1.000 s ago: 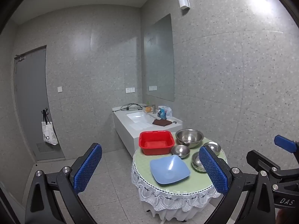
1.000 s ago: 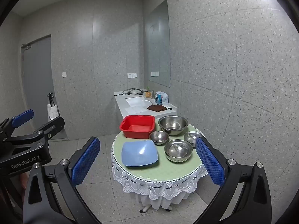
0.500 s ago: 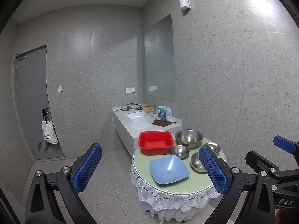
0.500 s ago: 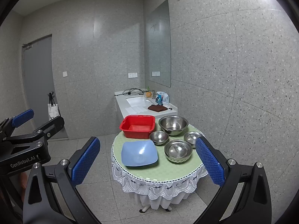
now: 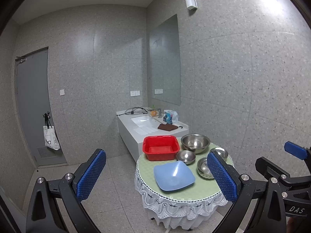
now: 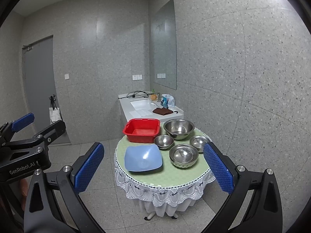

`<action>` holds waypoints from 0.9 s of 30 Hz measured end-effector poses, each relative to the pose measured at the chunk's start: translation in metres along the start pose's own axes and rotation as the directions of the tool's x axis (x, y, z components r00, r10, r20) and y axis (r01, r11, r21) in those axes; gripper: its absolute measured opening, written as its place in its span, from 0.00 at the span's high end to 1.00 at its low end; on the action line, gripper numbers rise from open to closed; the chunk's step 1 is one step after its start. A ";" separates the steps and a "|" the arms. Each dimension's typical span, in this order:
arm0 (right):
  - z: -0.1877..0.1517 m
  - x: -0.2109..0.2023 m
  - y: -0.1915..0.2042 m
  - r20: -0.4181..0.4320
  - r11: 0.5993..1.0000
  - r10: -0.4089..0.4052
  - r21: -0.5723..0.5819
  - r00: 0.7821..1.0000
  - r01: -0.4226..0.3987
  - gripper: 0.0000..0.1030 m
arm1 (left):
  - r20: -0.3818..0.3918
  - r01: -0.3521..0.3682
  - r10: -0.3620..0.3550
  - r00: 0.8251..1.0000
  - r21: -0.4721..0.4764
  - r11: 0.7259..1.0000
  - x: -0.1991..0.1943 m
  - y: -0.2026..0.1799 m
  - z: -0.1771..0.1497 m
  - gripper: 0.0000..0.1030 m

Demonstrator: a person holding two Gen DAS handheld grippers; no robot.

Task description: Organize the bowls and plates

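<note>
Blue plate (image 6: 143,157) lies beyond spread right hand-held gripper (image 6: 153,167).

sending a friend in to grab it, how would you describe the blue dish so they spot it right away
Find the round table with the green top and white lace skirt, in front of the white sink counter. The blue dish sits at its near left edge, in front of the red tub. It is the only blue, square, plastic-looking piece; its neighbours are round steel bowls.
</note>
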State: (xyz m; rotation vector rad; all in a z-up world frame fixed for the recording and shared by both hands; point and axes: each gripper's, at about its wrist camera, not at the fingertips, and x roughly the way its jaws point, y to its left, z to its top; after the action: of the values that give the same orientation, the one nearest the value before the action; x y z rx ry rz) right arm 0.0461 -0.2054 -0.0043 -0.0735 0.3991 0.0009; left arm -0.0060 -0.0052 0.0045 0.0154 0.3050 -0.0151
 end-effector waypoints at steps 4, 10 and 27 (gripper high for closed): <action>0.001 -0.001 -0.002 0.001 1.000 -0.002 0.003 1.000 0.002 0.00 | -0.001 0.001 -0.001 1.000 0.002 1.000 -0.001 -0.003 0.000 0.01; 0.002 -0.004 -0.006 0.003 1.000 -0.001 0.006 1.000 0.001 0.00 | -0.001 0.001 -0.001 1.000 0.003 1.000 -0.001 -0.008 -0.001 0.01; 0.005 -0.007 -0.022 0.010 1.000 0.013 0.014 1.000 -0.014 0.00 | -0.008 -0.015 0.015 1.000 0.010 1.000 -0.004 -0.032 0.000 0.01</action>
State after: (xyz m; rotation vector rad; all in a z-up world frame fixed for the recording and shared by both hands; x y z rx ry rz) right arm 0.0421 -0.2272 0.0047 -0.0567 0.3898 0.0117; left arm -0.0098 -0.0371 0.0056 0.0281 0.3127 -0.0014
